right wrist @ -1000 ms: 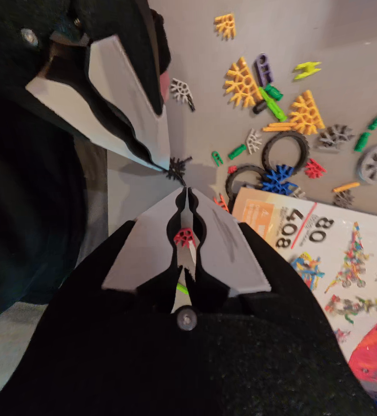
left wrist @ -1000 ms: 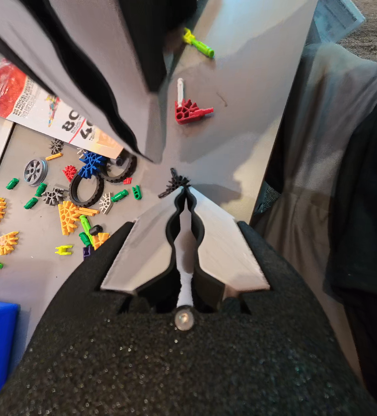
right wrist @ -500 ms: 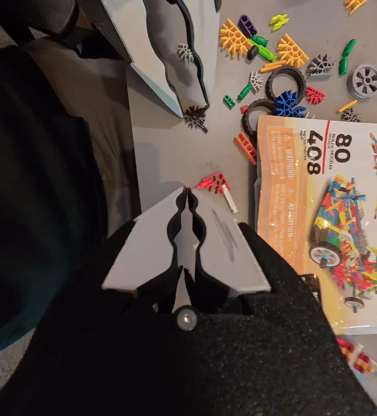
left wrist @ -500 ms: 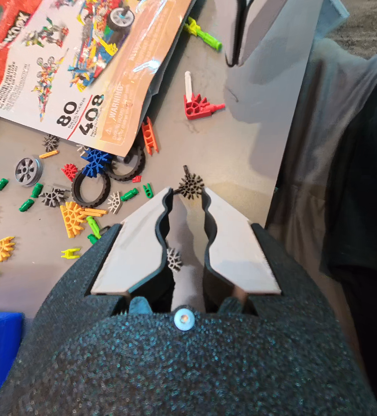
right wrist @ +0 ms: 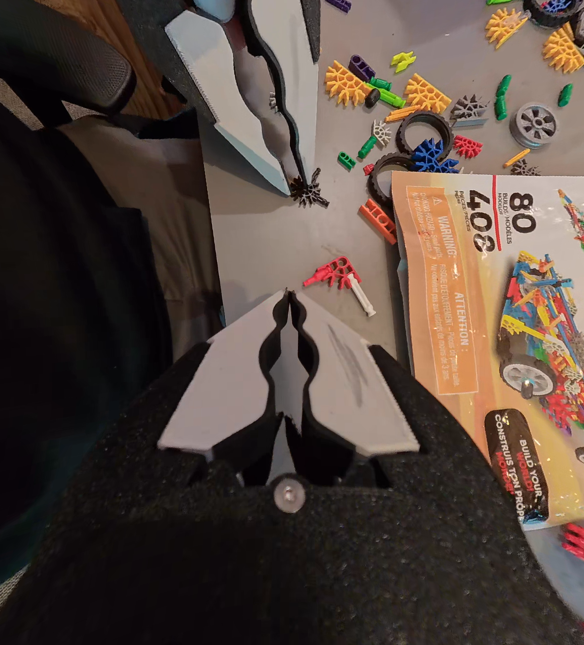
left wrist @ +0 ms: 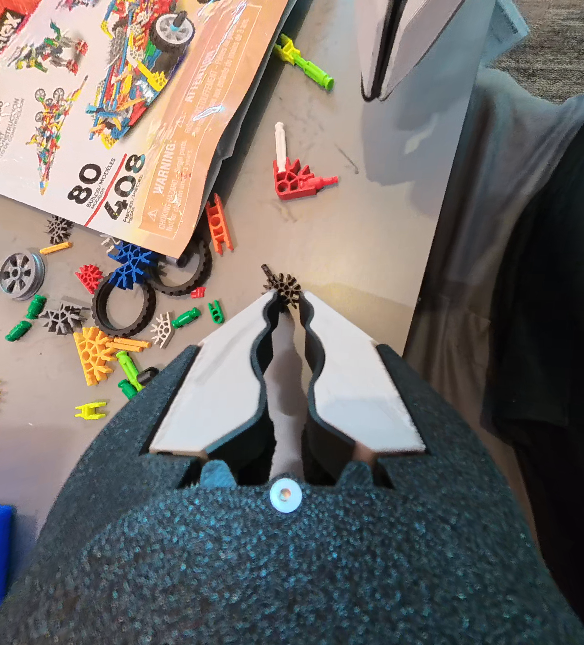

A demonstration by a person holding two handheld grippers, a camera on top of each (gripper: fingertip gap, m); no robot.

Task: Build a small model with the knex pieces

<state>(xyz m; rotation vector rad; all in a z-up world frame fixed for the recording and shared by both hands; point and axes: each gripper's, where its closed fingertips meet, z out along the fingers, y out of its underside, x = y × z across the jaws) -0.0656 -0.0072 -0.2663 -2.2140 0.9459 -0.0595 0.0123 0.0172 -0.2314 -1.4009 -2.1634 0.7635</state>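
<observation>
My left gripper (left wrist: 287, 296), wide apart half a second ago, has narrowed its fingers onto the dark spiky connector (left wrist: 283, 286), now pinched at the tips. My right gripper (right wrist: 288, 296) has let go of the red connector (right wrist: 339, 272) and drawn back from it, its fingertips together.

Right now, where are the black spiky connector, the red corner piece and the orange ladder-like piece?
black spiky connector (left wrist: 285, 287): left wrist view, on its hub.
red corner piece (left wrist: 292, 179): left wrist view, on its fan-shaped body.
orange ladder-like piece (right wrist: 378, 220): right wrist view, on its middle rungs.
</observation>
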